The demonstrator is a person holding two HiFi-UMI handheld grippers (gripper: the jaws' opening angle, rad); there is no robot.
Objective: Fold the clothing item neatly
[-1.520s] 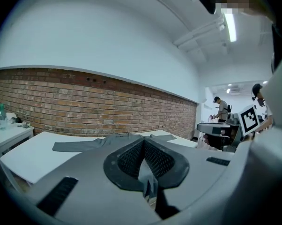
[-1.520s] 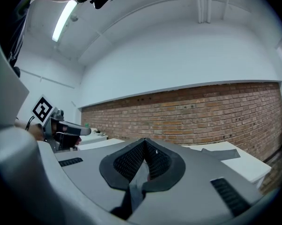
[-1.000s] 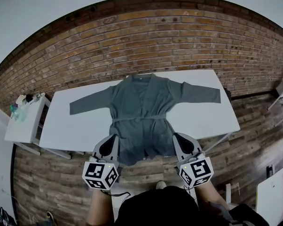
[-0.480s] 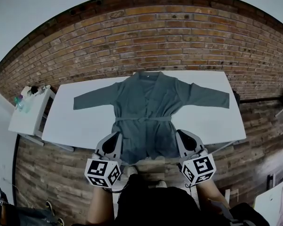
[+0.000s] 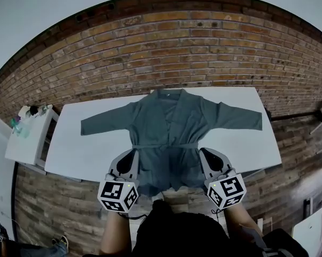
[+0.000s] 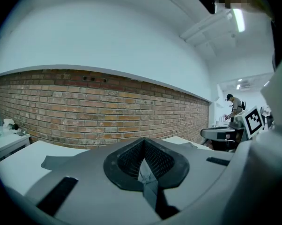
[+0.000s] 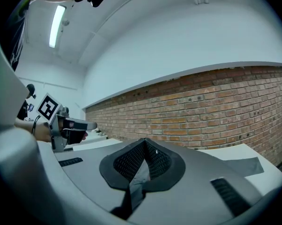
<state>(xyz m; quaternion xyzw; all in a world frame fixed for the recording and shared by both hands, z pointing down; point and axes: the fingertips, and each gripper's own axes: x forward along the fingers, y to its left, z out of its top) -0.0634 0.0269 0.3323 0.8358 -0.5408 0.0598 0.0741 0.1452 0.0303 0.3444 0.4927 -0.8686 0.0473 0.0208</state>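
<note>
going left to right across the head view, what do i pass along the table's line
small side table → robe sleeve → left hand-held gripper → robe belt → right hand-held gripper → other sleeve

Head view: high, steeply down onto the table [image 5: 86,149]. Gripper views: low, level, facing the wall [image 6: 85,111], which all share.
</note>
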